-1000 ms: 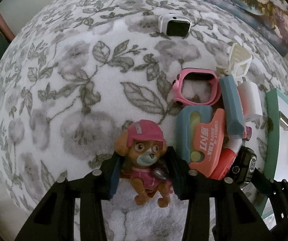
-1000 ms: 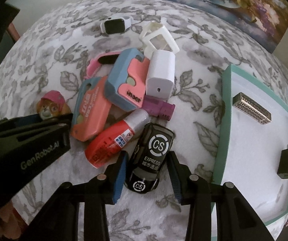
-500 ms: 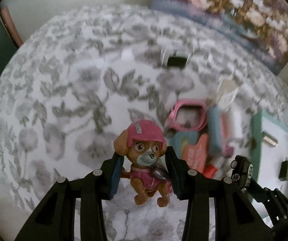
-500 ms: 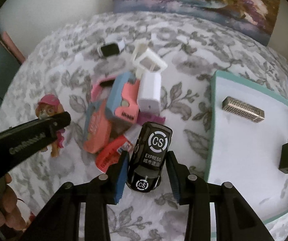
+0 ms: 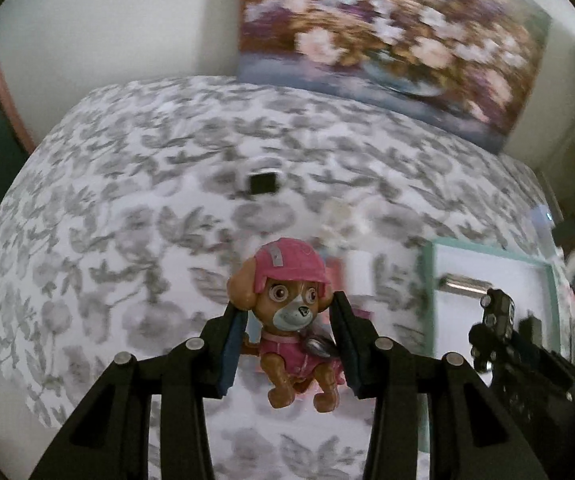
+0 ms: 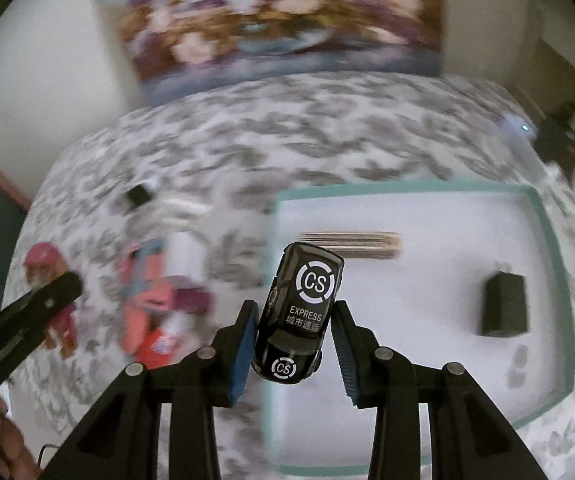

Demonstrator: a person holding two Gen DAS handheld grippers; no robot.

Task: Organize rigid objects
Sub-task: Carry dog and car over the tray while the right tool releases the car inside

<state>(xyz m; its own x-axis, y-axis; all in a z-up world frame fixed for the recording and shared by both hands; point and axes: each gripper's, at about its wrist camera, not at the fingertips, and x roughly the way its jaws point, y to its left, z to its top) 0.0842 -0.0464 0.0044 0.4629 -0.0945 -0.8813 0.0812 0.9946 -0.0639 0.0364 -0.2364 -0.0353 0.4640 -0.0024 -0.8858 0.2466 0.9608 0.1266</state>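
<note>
A grey leaf-patterned cloth [image 5: 135, 208] carries a teal-rimmed white tray [image 6: 543, 240], a blurred toy pile [image 6: 155, 300] and a small black-faced watch [image 5: 262, 183].

Glossy black plastic on the toy car [image 6: 300, 314] between the right tongs; smooth painted plastic on the toy dog [image 5: 292, 325] between the left; matt printed cloth [image 5: 135, 216] beneath both.

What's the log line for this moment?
left hand-held gripper: shut on pup | right hand-held gripper: shut on car | car over tray
</note>
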